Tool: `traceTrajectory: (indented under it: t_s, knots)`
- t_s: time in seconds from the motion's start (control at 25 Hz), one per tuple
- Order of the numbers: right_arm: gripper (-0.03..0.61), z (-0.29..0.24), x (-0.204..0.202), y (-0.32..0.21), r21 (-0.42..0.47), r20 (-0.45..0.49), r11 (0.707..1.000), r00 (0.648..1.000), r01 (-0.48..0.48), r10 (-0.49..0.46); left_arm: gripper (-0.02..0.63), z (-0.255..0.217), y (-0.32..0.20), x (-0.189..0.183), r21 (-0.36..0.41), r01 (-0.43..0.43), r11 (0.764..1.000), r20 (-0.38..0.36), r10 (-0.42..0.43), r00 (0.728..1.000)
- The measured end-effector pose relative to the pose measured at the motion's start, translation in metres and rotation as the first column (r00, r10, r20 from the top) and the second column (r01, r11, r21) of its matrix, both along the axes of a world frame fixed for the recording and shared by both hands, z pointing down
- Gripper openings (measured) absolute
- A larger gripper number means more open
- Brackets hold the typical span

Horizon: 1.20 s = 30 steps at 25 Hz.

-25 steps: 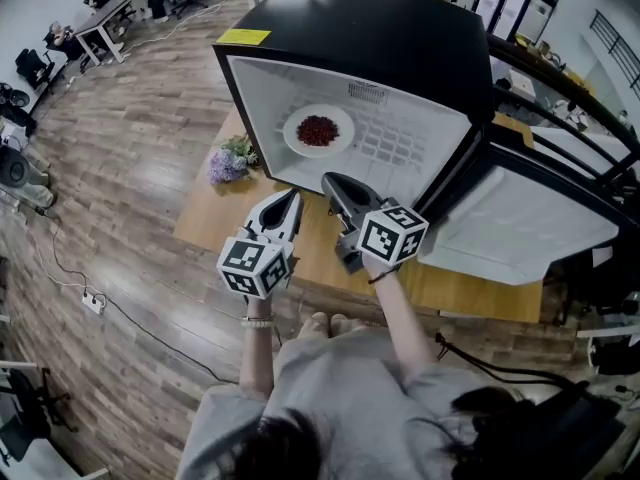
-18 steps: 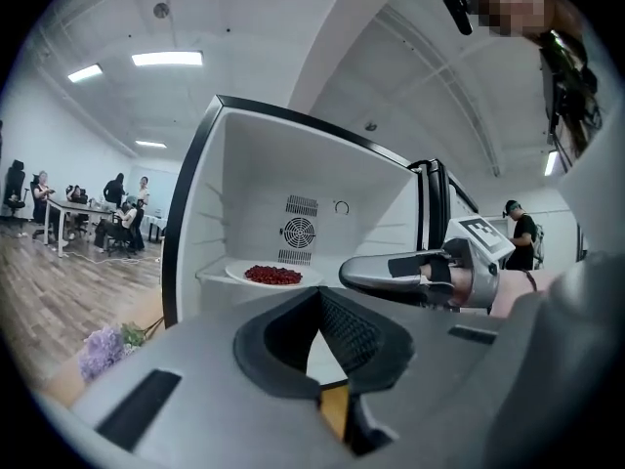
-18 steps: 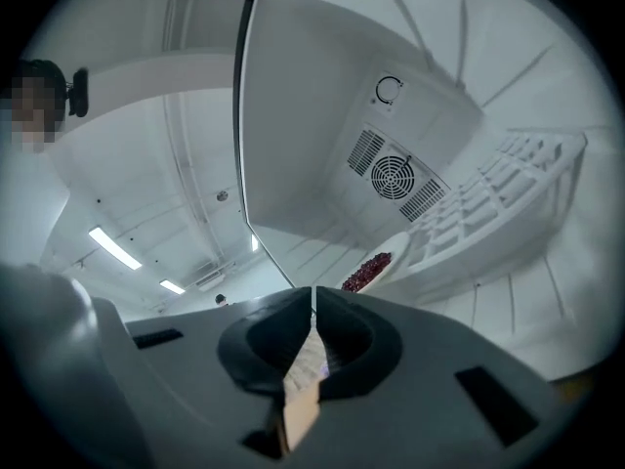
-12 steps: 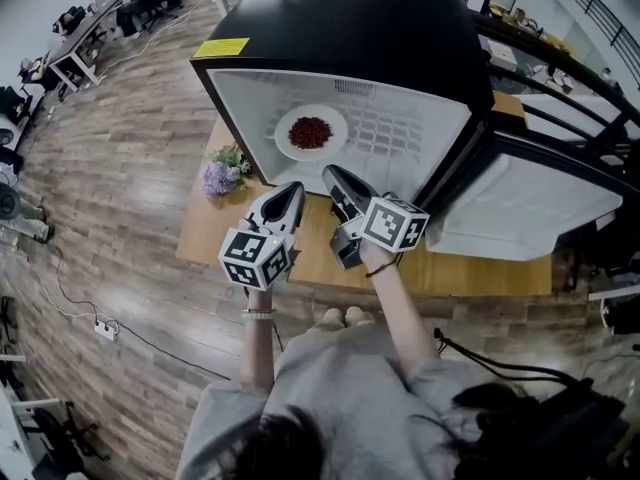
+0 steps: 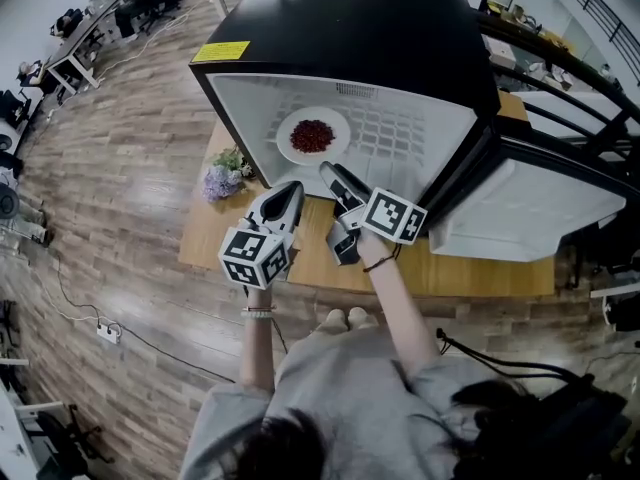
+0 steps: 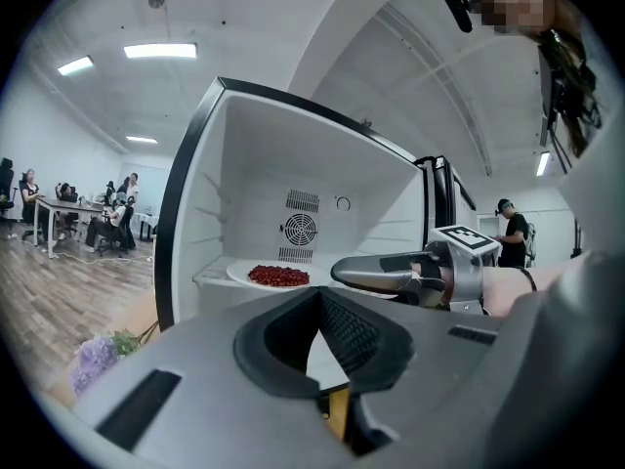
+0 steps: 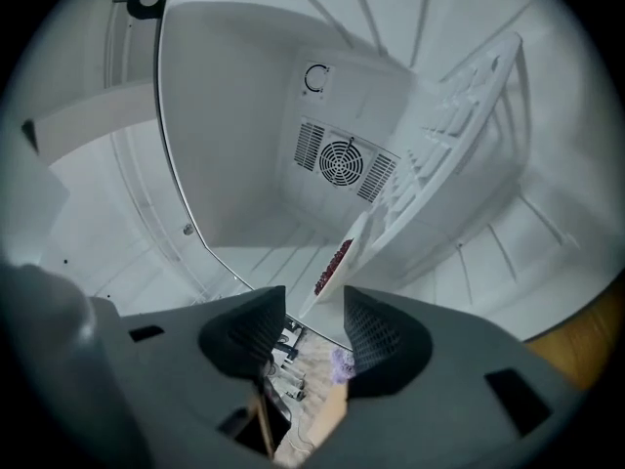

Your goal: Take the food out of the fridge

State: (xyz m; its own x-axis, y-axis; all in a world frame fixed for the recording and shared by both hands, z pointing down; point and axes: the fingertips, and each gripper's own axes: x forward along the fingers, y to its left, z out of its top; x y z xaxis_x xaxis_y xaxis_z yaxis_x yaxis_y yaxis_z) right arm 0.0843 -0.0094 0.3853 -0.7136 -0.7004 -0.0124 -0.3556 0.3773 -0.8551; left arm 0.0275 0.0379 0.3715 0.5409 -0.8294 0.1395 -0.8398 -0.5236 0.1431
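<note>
Currently, the black box-shaped fridge (image 5: 350,28) with a white interior stands on the light wooden table (image 5: 470,273). Its white-lined door (image 5: 530,213) is swung fully open toward the right of the head view. The compartment holds one container: a round white plate (image 5: 288,140) resting flat on the white shelf at the left of the interior, in front of the rear wall with its round fan grille (image 7: 340,162). The plate carries the food (image 5: 312,135), a low heap of small dark-red pieces gathered at the centre with a bare white rim all around. The individual pieces are too small to identify. The left gripper (image 5: 291,188) is over the table just outside the fridge opening, with its jaws brought together at the tips and nothing between them. The right gripper (image 5: 329,170) is just beside it, with its tips at the threshold of the compartment, near the plate but not touching it. Its jaws have just been opening; they stand wide apart and hold nothing, and the right gripper view shows the plate beyond the gap. A bunch of purple flowers (image 5: 222,176) lies on the table left of the fridge.
</note>
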Motion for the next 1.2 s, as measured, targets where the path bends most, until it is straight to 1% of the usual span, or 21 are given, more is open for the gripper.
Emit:
traceTrajectory:
  t_s: [0.2, 0.4, 0.52, 0.64, 0.76, 1.0, 1.2]
  knots:
    - [0.187, 0.007, -0.004, -0.01, -0.086, 0.079, 0.996, 0.997, -0.02, 0.027, 0.008, -0.001, -0.005, -0.006, 0.003, 0.008, 1.0, 0.008, -0.008, 1.0]
    - [0.189, 0.018, -0.01, -0.019, -0.173, 0.14, 0.985, 0.989, -0.021, 0.046, 0.008, 0.001, -0.01, -0.01, 0.002, 0.012, 1.0, 0.019, -0.012, 1.0]
    - [0.189, 0.019, -0.012, -0.023, -0.195, 0.169, 0.98, 0.984, -0.024, 0.057, 0.008, 0.0, -0.013, -0.011, 0.002, 0.015, 1.0, 0.019, -0.015, 1.0]
    - [0.187, 0.017, -0.014, -0.027, -0.222, 0.225, 0.975, 0.972, -0.018, 0.069, 0.008, 0.001, -0.014, -0.012, -0.001, 0.015, 1.0, 0.018, -0.015, 1.0]
    - [0.166, 0.019, -0.015, -0.031, -0.254, 0.277, 0.967, 0.956, -0.021, 0.093, 0.008, 0.002, -0.015, -0.013, -0.003, 0.017, 1.0, 0.017, -0.017, 1.0]
    - [0.075, 0.014, -0.016, -0.036, -0.284, 0.315, 0.959, 0.942, -0.021, 0.114, 0.008, -0.002, -0.017, -0.017, 0.007, 0.027, 1.0, 0.012, -0.027, 1.0]
    - [0.06, 0.017, -0.016, -0.036, -0.348, 0.374, 0.938, 0.915, -0.015, 0.154, 0.008, -0.001, -0.018, -0.019, 0.006, 0.028, 1.0, 0.011, -0.028, 1.0]
